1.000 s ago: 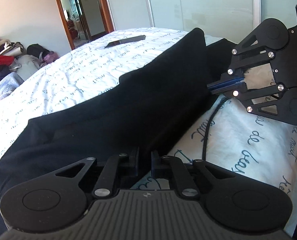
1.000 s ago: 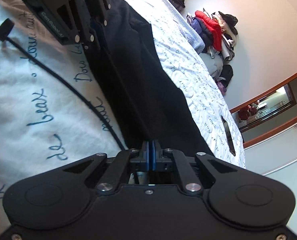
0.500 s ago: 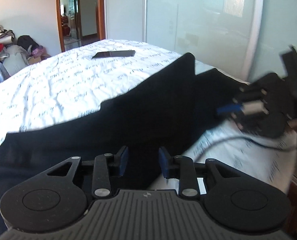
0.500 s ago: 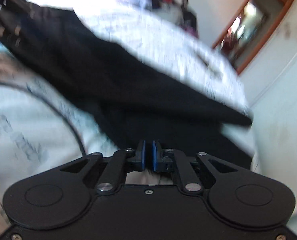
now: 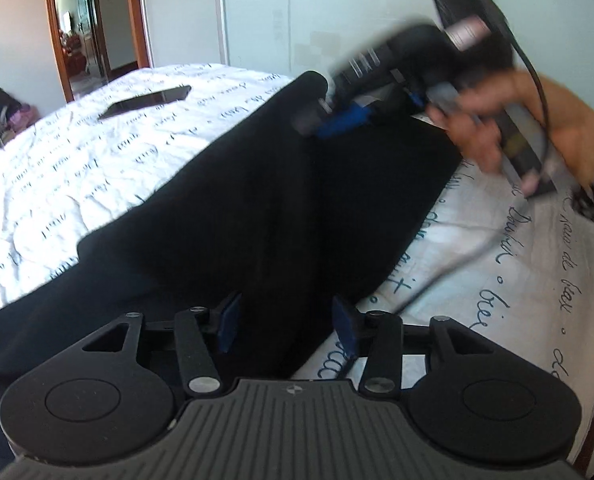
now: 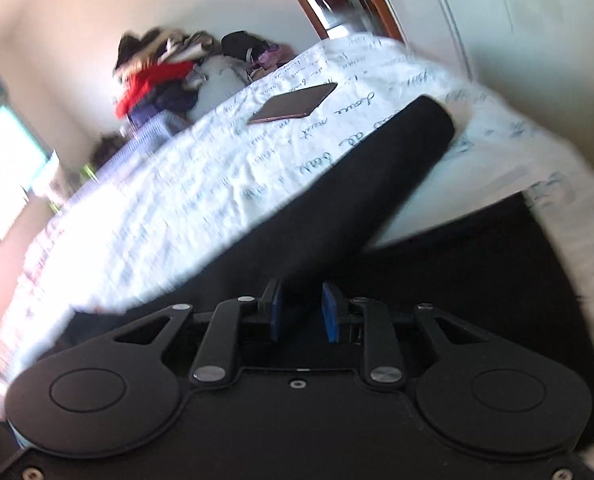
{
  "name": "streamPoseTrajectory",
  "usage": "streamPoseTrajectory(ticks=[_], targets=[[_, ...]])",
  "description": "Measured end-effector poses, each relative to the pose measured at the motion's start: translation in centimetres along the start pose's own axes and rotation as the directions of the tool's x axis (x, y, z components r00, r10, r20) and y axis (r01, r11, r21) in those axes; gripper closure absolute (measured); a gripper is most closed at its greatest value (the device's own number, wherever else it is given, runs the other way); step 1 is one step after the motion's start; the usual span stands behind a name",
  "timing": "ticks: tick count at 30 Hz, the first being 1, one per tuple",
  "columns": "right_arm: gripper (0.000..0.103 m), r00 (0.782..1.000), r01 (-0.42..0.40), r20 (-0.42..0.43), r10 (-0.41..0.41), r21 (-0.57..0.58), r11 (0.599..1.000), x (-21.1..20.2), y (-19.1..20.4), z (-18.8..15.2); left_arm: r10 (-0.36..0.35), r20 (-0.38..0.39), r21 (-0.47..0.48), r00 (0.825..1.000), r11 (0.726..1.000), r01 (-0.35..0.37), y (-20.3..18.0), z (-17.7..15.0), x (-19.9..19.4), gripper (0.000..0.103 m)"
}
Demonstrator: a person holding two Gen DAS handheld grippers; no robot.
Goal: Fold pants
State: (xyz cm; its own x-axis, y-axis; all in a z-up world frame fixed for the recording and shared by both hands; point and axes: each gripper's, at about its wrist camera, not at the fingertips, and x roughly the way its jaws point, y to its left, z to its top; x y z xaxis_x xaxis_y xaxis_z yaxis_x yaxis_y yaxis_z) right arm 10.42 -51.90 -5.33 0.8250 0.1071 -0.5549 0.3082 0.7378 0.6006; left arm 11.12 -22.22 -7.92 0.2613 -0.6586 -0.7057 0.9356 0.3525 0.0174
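Observation:
Black pants (image 5: 265,200) lie along the near edge of a bed with a white, script-printed cover (image 5: 77,168). My left gripper (image 5: 287,326) is open just above the pants near their near end, holding nothing. In the left wrist view my right gripper (image 5: 337,124) is blurred, held in a hand over the far end of the pants. In the right wrist view the right gripper (image 6: 303,312) is open above the black cloth (image 6: 357,200), with nothing between its blue pads.
A dark phone (image 5: 145,102) lies flat on the bed beyond the pants; it also shows in the right wrist view (image 6: 293,104). A cable (image 5: 477,248) trails over the cover at the right. Piled clothes (image 6: 157,80) sit past the bed. Glass sliding doors (image 5: 337,16) stand behind.
Both grippers have opened and let go of the pants. The right gripper has swung up and turned over the far end of the pants. The left gripper has lifted slightly.

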Motion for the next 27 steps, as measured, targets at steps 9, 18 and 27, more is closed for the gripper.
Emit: streamPoseTrajectory(ticks=[9, 18, 27], targets=[[0.051, 0.996, -0.017, -0.091, -0.002, -0.203, 0.979, 12.0, 6.6, 6.9, 0.003, 0.005, -0.045, 1.000, 0.999, -0.003, 0.0, -0.7, 0.3, 0.038], [0.042, 0.981, 0.149, 0.136, -0.136, -0.092, 0.985, -0.6, -0.2, 4.1, -0.015, 0.019, -0.099, 1.000, 0.995, 0.017, 1.1, -0.8, 0.3, 0.036], [0.042, 1.000, 0.010, -0.001, -0.010, 0.175, 0.985, 3.9, -4.1, 5.4, 0.007, 0.018, -0.109, 1.000, 0.994, -0.005, 0.9, -0.8, -0.3, 0.035]])
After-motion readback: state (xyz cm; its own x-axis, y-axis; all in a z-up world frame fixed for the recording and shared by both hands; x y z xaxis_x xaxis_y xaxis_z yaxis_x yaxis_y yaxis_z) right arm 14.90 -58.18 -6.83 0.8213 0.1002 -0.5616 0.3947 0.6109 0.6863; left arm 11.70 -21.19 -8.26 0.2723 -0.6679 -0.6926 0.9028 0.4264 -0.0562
